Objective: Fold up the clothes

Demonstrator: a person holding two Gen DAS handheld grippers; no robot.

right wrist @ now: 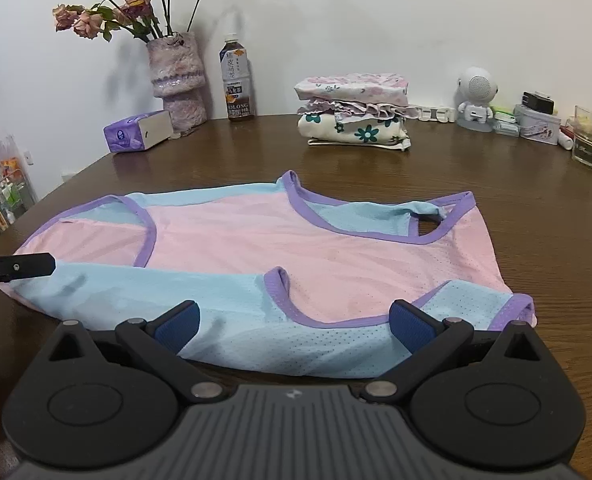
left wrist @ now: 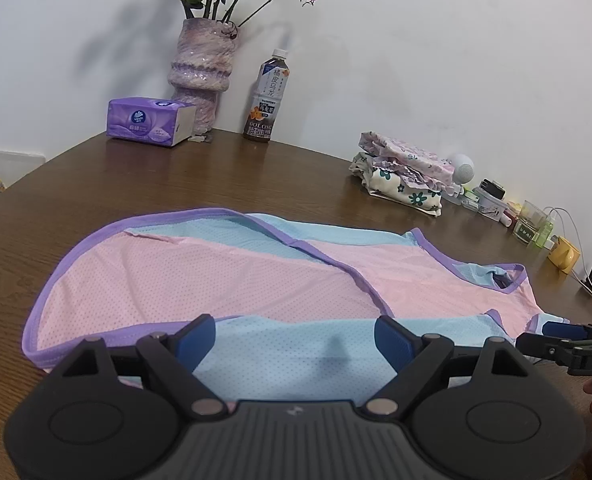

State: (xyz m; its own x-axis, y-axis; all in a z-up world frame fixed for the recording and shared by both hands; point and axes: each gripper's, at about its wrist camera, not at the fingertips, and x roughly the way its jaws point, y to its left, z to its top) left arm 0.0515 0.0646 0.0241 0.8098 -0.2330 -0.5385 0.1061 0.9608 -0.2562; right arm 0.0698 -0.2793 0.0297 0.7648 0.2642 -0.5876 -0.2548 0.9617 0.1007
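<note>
A pink and light-blue mesh vest (left wrist: 256,276) with purple trim lies spread flat on the brown wooden table (left wrist: 136,176). My left gripper (left wrist: 296,340) stands open just above the vest's near blue edge, with nothing between its fingers. The right gripper (left wrist: 551,336) shows at the far right of the left wrist view, by the vest's right end. In the right wrist view the same vest (right wrist: 276,240) fills the middle, and my right gripper (right wrist: 294,326) is open over its near blue hem. The left gripper's finger (right wrist: 20,266) pokes in at the left edge.
A stack of folded floral clothes (right wrist: 353,114) sits at the back by the wall. A vase of roses (right wrist: 178,80), a tea bottle (right wrist: 236,80) and a purple tissue pack (right wrist: 136,132) stand back left. A small white speaker figure (right wrist: 475,96), tins and a glass (right wrist: 589,136) line the back right.
</note>
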